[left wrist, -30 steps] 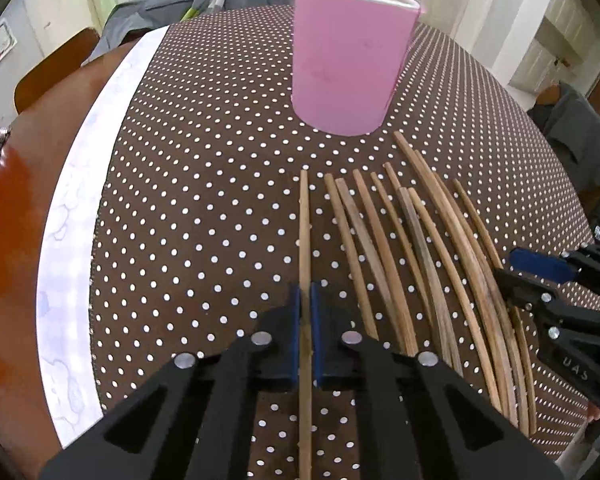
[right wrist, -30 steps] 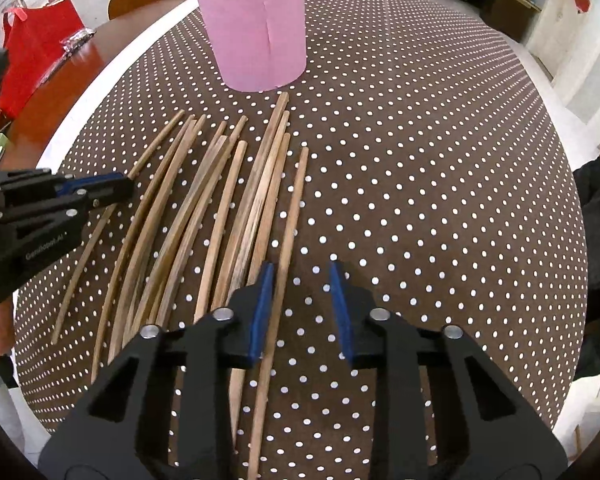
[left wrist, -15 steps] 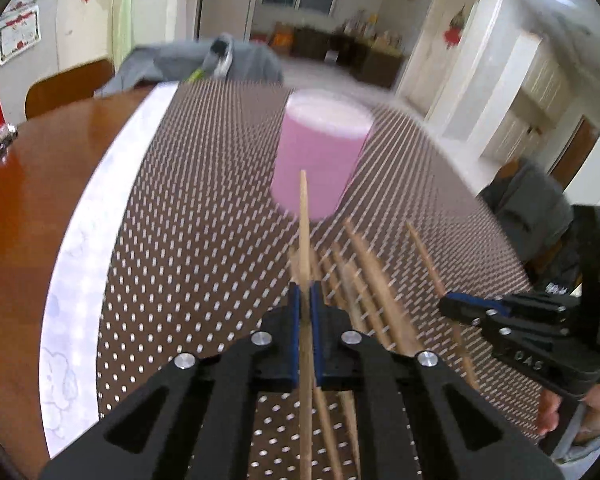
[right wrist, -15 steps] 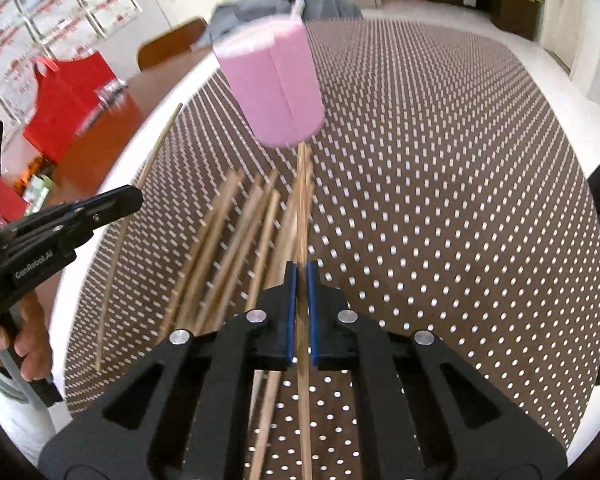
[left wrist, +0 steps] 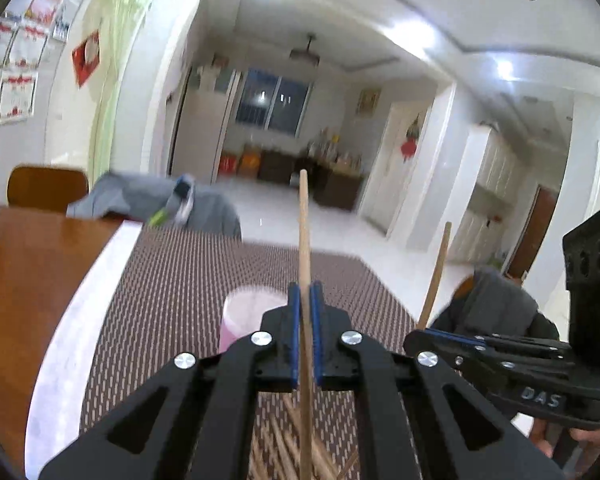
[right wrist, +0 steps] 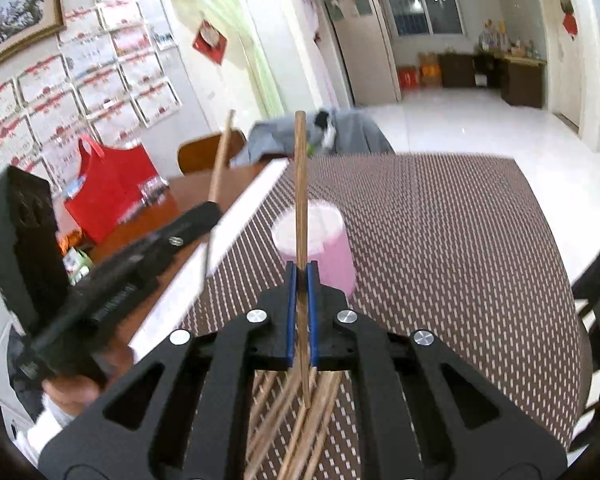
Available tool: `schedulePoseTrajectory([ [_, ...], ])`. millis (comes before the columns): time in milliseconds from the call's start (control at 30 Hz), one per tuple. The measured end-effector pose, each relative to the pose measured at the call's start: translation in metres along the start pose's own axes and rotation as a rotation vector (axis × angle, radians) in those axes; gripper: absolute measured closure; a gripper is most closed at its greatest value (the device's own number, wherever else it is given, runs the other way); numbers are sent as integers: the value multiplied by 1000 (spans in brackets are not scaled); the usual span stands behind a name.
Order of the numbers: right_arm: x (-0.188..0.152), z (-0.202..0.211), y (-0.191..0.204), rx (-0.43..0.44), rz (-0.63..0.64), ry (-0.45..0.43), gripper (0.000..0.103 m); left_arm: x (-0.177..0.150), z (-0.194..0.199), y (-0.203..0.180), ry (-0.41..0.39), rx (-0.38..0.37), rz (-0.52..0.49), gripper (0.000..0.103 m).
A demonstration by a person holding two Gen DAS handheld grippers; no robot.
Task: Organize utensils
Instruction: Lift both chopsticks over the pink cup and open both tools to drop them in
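Chopsticks are held in both claws. One thin wooden chopstick (left wrist: 304, 248) is clamped between the blue pads of the left claw (left wrist: 305, 320) at frame centre, pointing upward. Another wooden chopstick (right wrist: 300, 184) is gripped by the closed right claw (right wrist: 300, 304). A pink cylindrical cup (right wrist: 320, 248) stands just beyond the fingers on the brown dotted surface (right wrist: 440, 240). Loose wooden chopsticks (right wrist: 300, 432) lie at lower centre.
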State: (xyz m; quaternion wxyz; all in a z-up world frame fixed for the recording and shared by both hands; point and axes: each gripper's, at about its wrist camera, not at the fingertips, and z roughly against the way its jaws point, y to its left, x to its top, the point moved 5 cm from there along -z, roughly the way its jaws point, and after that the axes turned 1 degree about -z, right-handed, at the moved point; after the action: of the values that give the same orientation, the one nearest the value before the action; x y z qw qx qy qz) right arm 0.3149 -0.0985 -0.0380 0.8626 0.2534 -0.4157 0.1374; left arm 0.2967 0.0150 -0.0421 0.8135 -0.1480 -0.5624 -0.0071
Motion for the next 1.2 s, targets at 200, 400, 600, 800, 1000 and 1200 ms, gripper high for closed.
schedulePoseTrajectory([
  [200,38,-1,18,17,28,-83,98,38,-9,-4,-208,11,-18,97],
  [400,68,-6,21,15,28,-155,98,60,-31,6,-315,47,-3,97],
  [600,83,-18,18,1,19,-215,98,64,-50,20,-358,71,18,97],
  [800,90,-33,12,-10,-1,-236,98,55,-66,37,-354,93,32,97],
  [1000,79,-55,8,-15,-6,-186,98,52,-70,39,-379,107,18,97],
  [1200,71,-63,0,-23,-16,-164,98,60,-62,40,-443,87,41,97],
])
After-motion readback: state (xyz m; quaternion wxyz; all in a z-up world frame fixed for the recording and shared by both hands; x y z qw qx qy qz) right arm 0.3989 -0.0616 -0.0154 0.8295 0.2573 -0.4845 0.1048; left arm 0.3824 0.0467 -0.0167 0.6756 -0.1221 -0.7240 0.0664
